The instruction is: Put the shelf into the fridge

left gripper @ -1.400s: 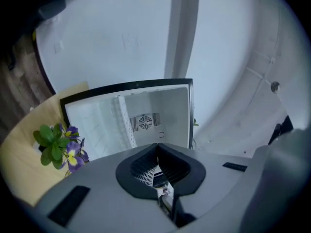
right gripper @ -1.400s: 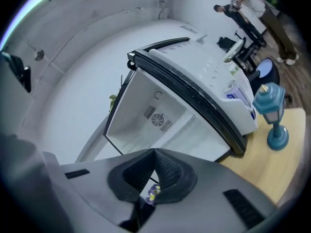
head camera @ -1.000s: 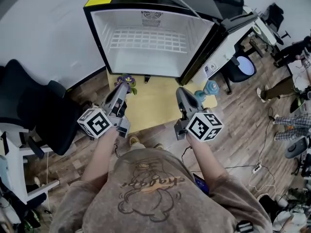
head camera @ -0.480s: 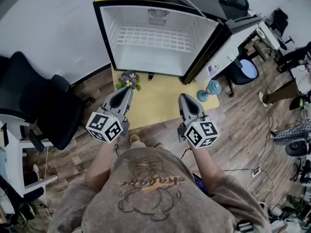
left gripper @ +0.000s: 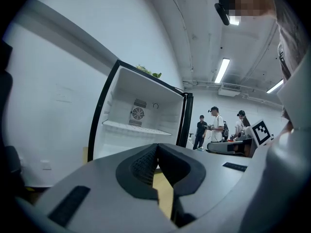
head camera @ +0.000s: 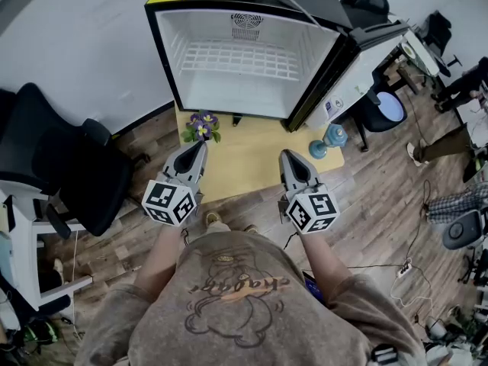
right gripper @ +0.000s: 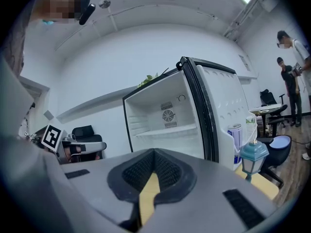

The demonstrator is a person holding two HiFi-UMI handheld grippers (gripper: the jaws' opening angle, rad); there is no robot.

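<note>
The small black fridge (head camera: 162,44) stands open on the floor in front of me. A white wire shelf (head camera: 240,59) lies flat across its white interior at mid height, also seen in the left gripper view as the shelf (left gripper: 132,128) and in the right gripper view as the shelf (right gripper: 167,130). My left gripper (head camera: 200,145) is shut and holds nothing, well short of the fridge. My right gripper (head camera: 288,155) is also shut and empty, beside it. Both point toward the open fridge (left gripper: 141,110), (right gripper: 160,110). The tips of the left gripper (left gripper: 156,147) and of the right gripper (right gripper: 154,152) meet.
A yellow mat (head camera: 244,158) lies before the fridge. A pot of purple flowers (head camera: 200,126) stands at its left corner, a blue lantern (head camera: 329,139) at its right. The fridge door (head camera: 366,56) swings out right. A black chair (head camera: 69,166) stands left; people stand far right.
Both grippers have drawn back a little from the fridge toward my body, the left one away from the flowers. Both stay shut. The shelf has not moved.
</note>
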